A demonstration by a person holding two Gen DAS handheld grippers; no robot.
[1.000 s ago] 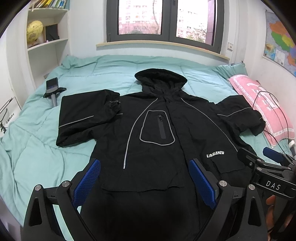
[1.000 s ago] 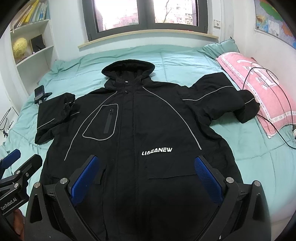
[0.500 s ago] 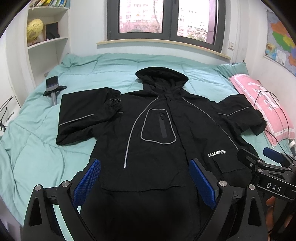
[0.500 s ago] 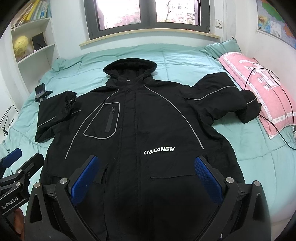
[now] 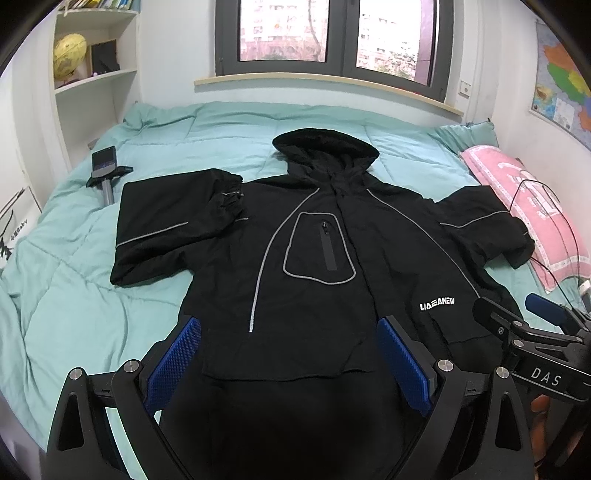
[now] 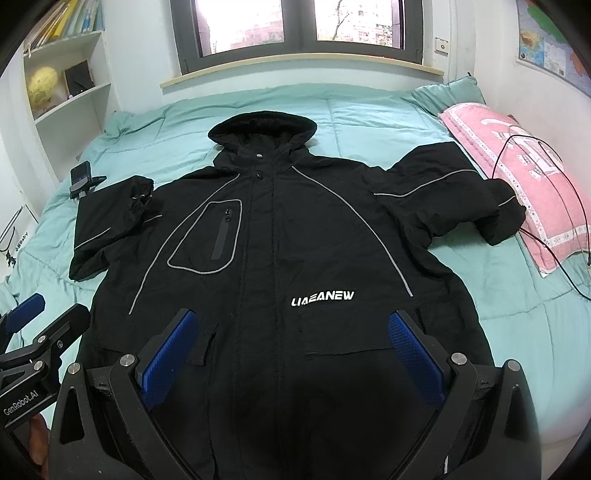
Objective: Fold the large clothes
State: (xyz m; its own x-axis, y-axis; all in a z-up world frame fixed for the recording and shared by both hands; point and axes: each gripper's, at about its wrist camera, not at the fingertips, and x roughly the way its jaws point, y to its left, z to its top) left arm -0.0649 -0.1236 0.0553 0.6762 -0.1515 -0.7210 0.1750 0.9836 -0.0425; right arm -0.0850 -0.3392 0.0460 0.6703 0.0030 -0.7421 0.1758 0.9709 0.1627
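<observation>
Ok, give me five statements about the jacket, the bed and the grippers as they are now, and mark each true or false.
1. The black jacket lies front side up on the teal bed. True.
2. The left gripper is shut on the jacket's hem. False: its jaws stand wide open, holding nothing.
3. The hood points toward the window. True.
4. The pink pillow lies on top of the jacket's chest. False: it lies at the bed's edge, beside one sleeve.
5. The right gripper is open. True.
</observation>
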